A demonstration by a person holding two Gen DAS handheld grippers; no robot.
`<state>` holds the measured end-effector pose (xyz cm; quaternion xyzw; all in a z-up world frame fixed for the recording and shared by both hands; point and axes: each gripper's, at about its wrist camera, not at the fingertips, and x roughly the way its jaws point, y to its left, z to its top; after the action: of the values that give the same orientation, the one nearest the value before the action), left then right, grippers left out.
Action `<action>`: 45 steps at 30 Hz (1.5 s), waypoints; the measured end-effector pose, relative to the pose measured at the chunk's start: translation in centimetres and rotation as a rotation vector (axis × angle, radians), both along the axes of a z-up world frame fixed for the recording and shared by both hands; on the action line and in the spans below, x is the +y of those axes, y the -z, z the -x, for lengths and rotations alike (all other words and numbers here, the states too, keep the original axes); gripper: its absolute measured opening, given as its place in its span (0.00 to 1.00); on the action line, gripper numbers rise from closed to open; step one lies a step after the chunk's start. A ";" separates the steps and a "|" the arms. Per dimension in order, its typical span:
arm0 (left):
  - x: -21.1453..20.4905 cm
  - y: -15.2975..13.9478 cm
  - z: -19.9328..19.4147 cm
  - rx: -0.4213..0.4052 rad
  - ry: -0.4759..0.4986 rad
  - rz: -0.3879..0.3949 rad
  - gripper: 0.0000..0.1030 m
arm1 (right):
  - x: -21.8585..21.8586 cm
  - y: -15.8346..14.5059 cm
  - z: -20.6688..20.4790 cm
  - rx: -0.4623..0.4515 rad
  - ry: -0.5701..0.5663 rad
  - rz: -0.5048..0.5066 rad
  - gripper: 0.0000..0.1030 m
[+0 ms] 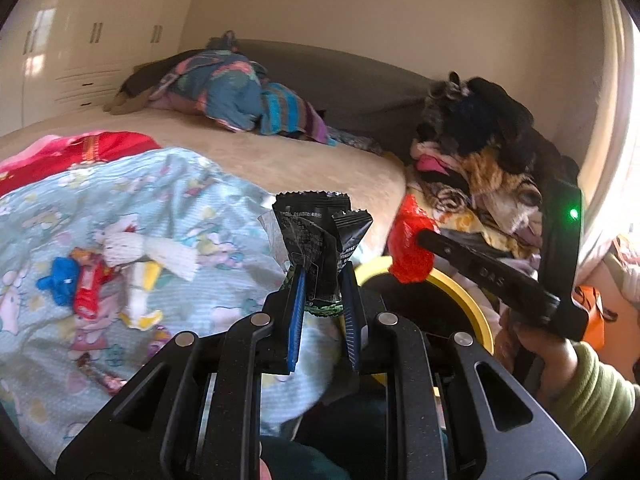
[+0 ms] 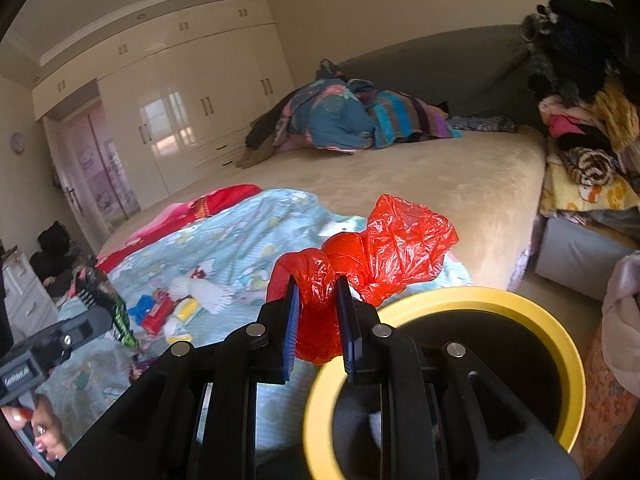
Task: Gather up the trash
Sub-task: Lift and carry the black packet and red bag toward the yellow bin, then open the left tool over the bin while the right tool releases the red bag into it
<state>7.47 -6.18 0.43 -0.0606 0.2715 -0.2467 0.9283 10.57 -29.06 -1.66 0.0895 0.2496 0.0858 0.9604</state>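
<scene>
On the wide beige bed (image 2: 400, 184), a light-blue printed blanket (image 2: 240, 240) covers the lower left, small mixed wrappers (image 1: 100, 280) scattered on it. A round yellow-rimmed bin (image 2: 576, 360) stands lower right, beside the bed. Piled folded clothes (image 2: 584, 152) sit at the right edge; crumpled striped bedding (image 2: 360, 120) lies behind, upper centre.

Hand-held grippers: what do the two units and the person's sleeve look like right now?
Both are black linkage frames with silver pivot pins and blue ribbed pads: left hand-held gripper, right hand-held gripper. The right unit shows a green light. The sleeve is olive-green knit.
</scene>
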 end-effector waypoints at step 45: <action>-11.1 6.3 -0.8 0.130 0.197 -0.104 0.90 | -10.1 4.0 -0.2 0.198 0.193 -0.198 0.62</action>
<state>8.23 -17.30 -5.88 -0.0013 0.3481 -0.3177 0.8820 10.75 -39.14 -5.70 0.2154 0.3237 0.0082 0.9213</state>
